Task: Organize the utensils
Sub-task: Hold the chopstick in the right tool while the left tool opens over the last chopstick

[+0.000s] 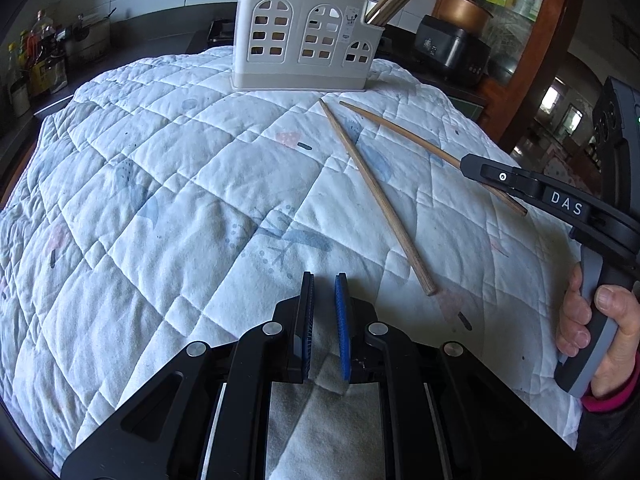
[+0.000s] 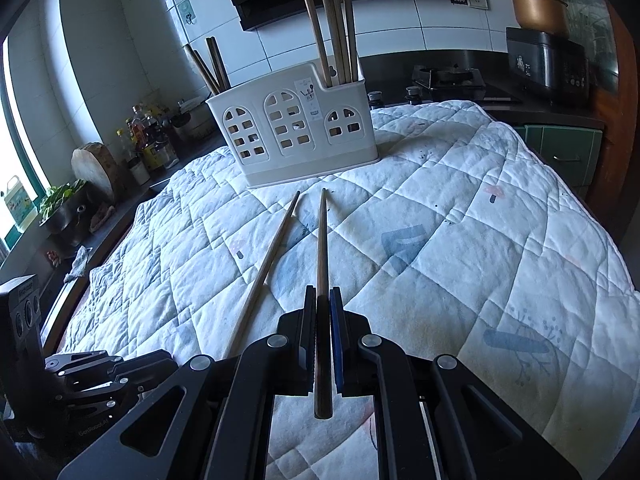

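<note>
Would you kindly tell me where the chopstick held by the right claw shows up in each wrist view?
Left wrist view: the held chopstick runs diagonally at right of centre, gripped by the right claw.
Right wrist view: it runs straight up the middle from between the claw's pads, tip toward the holder.
Shared landmark: the white utensil holder, with the loose chopstick lying on the quilt beside it.

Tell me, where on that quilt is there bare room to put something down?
The quilt lies bare left of the loose chopstick and before the white holder; also along its right side in the right view. Crowded: the middle strip, where the right gripper clamps the other chopstick.
</note>
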Available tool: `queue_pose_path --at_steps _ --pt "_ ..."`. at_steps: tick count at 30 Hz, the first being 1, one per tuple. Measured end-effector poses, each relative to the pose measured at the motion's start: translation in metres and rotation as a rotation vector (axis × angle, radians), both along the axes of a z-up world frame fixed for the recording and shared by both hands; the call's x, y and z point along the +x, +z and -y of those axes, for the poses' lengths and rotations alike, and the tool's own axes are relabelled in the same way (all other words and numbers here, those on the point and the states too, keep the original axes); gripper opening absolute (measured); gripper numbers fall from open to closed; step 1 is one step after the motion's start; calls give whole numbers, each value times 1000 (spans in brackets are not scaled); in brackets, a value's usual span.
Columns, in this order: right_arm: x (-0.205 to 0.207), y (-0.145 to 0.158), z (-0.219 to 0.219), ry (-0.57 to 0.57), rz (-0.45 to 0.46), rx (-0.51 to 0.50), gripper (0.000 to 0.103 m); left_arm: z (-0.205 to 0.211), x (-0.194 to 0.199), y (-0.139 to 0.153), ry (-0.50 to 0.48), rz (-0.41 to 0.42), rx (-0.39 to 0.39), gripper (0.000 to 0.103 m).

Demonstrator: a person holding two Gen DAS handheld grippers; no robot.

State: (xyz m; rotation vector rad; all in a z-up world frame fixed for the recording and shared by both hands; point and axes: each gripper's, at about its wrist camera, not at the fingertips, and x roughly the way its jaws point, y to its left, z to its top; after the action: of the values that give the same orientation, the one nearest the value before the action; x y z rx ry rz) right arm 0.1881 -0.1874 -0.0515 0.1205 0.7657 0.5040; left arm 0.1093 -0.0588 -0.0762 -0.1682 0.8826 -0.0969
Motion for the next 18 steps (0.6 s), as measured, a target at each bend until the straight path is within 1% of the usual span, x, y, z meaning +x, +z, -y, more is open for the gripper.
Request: queue_pose_path --at_steps 2,3,7,8,13,14,16,18 --pt "0 0 0 -1 -1 2 7 5 0 1 -1 0 37 13" --pt "0 0 0 -2 -1 4 7 5 0 1 -1 0 38 13" --pt "0 0 -1 -1 -1 5 7 -2 -1 0 6 0 -7 13" --pt "0 0 -1 0 -1 5 7 -1 -1 0 8 0 -6 13" --pt "-1 0 -1 2 1 5 7 12 -1 1 7 -1 92 13" --pt "-1 0 -1 1 2 5 7 13 -1 1 6 -1 100 13" --pt "-1 1 0 0 3 8 7 10 -2 2 6 -1 79 13" --pt "-2 2 -1 0 4 11 7 4 -2 2 7 1 41 13"
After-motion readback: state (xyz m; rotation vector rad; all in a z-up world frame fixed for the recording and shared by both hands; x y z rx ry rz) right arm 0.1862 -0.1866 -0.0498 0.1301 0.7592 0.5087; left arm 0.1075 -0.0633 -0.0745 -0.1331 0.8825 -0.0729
